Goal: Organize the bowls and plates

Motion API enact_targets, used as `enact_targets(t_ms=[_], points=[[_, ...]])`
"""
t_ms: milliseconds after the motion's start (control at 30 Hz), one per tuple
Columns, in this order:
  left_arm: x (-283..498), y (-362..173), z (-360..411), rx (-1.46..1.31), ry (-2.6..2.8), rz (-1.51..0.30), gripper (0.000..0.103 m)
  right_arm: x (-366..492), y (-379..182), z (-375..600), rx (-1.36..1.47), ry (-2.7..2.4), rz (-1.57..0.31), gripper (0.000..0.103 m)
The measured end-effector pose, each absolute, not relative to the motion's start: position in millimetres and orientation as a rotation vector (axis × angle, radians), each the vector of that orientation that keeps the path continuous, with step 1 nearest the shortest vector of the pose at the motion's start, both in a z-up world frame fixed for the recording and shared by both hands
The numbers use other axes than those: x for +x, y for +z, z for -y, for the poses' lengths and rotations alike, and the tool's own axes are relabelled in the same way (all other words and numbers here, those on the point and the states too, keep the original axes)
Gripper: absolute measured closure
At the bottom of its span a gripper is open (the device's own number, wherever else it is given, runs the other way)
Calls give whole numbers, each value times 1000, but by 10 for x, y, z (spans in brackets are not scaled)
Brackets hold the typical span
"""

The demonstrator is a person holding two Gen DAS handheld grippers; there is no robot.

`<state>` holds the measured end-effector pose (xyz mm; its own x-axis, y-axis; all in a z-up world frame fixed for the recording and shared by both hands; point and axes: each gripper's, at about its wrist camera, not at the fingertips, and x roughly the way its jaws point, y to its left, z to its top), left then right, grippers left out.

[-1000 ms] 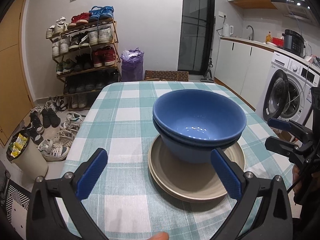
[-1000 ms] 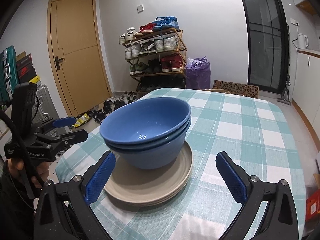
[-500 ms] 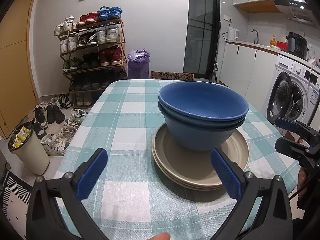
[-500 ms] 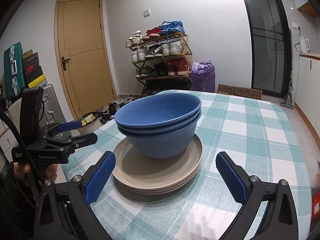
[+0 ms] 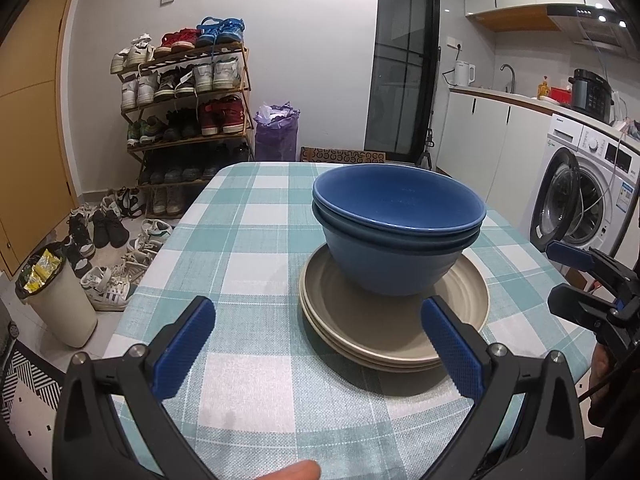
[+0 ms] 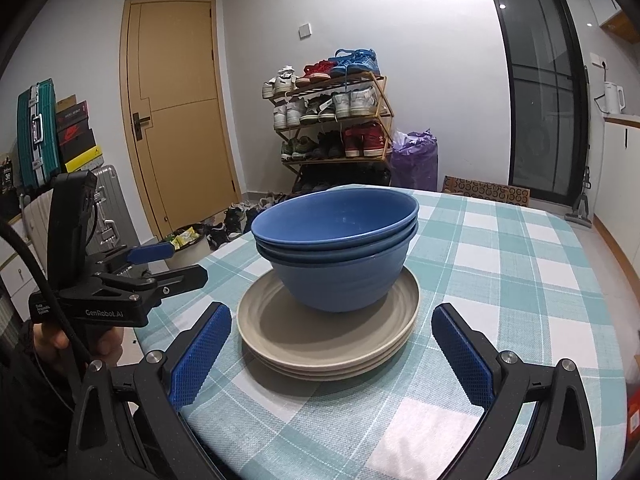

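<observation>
Left gripper (image 5: 318, 342) wide open, holding nothing, low over the near edge of the checked tablecloth (image 5: 248, 236). Ahead of it and toward its right finger: stack of beige plates (image 5: 360, 332) with nested blue bowls (image 5: 396, 236) sitting on top, centered on the plates. Right gripper (image 6: 332, 350) also spread open, empty, stack straight ahead between its fingers' line, not touching. Shoe rack (image 5: 184, 112) far behind left gripper; washing machine (image 5: 588, 192) off to its right.
</observation>
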<state>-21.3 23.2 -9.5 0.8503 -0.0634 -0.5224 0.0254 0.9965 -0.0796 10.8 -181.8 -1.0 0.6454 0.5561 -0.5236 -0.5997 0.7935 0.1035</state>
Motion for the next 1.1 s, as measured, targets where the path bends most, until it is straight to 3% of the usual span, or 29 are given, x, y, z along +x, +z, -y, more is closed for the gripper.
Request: enact_targets(t_ms=[1100], points=[[-226,-147,-163,-45,-65,-557,0,37,-116,1800,-78,670,-577,1]])
